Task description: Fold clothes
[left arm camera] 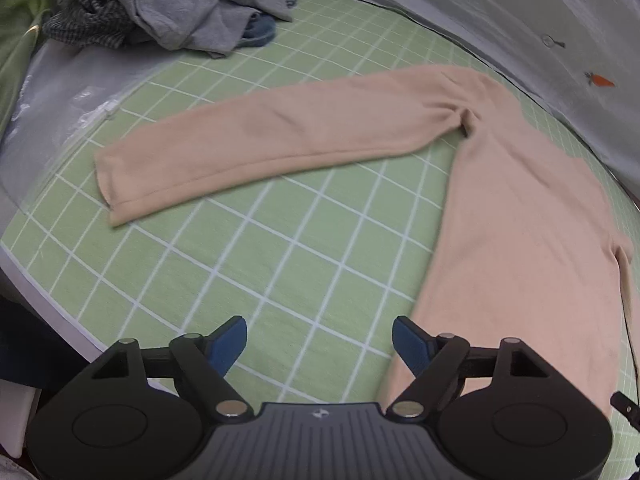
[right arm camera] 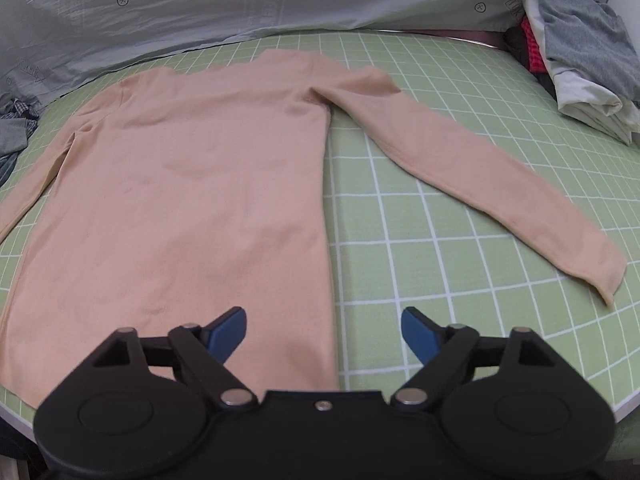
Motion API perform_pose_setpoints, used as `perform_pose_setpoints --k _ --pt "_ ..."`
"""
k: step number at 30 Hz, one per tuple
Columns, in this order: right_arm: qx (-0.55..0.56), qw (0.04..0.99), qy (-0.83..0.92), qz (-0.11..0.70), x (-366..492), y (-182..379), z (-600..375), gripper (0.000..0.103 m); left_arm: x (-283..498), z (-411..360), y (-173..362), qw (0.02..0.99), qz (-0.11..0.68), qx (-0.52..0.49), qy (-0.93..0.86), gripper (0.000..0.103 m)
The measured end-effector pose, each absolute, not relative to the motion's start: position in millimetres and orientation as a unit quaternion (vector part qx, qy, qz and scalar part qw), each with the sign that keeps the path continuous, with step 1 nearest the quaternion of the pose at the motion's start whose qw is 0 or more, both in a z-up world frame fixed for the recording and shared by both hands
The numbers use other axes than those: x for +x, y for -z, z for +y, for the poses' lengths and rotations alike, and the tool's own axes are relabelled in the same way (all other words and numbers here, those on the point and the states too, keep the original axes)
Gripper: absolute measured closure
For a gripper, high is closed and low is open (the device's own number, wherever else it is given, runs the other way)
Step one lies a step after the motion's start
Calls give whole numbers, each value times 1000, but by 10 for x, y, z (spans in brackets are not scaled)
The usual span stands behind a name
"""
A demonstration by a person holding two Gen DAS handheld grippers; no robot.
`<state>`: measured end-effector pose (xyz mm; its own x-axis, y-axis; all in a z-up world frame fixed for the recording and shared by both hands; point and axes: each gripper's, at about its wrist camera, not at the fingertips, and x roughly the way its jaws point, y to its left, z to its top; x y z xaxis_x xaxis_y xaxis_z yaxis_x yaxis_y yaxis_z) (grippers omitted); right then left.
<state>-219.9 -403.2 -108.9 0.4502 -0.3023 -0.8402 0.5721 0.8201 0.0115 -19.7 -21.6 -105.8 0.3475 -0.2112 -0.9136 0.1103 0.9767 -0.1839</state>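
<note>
A peach long-sleeved top (right arm camera: 192, 184) lies flat on the green checked sheet (right arm camera: 460, 264), both sleeves spread out sideways. In the left wrist view its left sleeve (left arm camera: 272, 140) stretches across the sheet and the body (left arm camera: 520, 240) runs down the right side. My left gripper (left arm camera: 320, 344) hovers open above the bare sheet beside the top's lower left edge, holding nothing. My right gripper (right arm camera: 324, 334) is open over the top's lower right corner, its blue pads apart and off the cloth. The right sleeve (right arm camera: 480, 184) slants toward the near right.
A heap of grey and checked clothes (left arm camera: 172, 8) lies at the far left. A stack of folded clothes (right arm camera: 580, 60) sits at the far right. A pale quilt with carrot prints (right arm camera: 240, 0) runs along the back. The bed's near edge (left arm camera: 52, 300) is close.
</note>
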Motion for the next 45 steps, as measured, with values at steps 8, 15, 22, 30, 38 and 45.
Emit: perform_pose_setpoints --k 8,15,22,30,38,45 --pt "129 833 274 463 -1838 1141 -3756 0 261 327 1150 811 580 -71 24 12" --pt "155 817 317 456 -1543 1194 -3588 0 623 648 1204 811 580 -73 7 7" --pt "167 802 324 473 -1247 1245 -3368 0 882 804 1284 807 587 -60 16 7" --pt "163 794 336 480 -1059 1253 -3262 0 985 803 1349 808 588 -35 27 7" --pt "159 792 351 473 -989 1225 -3335 0 1015 647 1286 823 567 9 32 47" --pt "166 798 354 459 -1087 1169 -3530 0 935 338 1106 832 550 23 70 98"
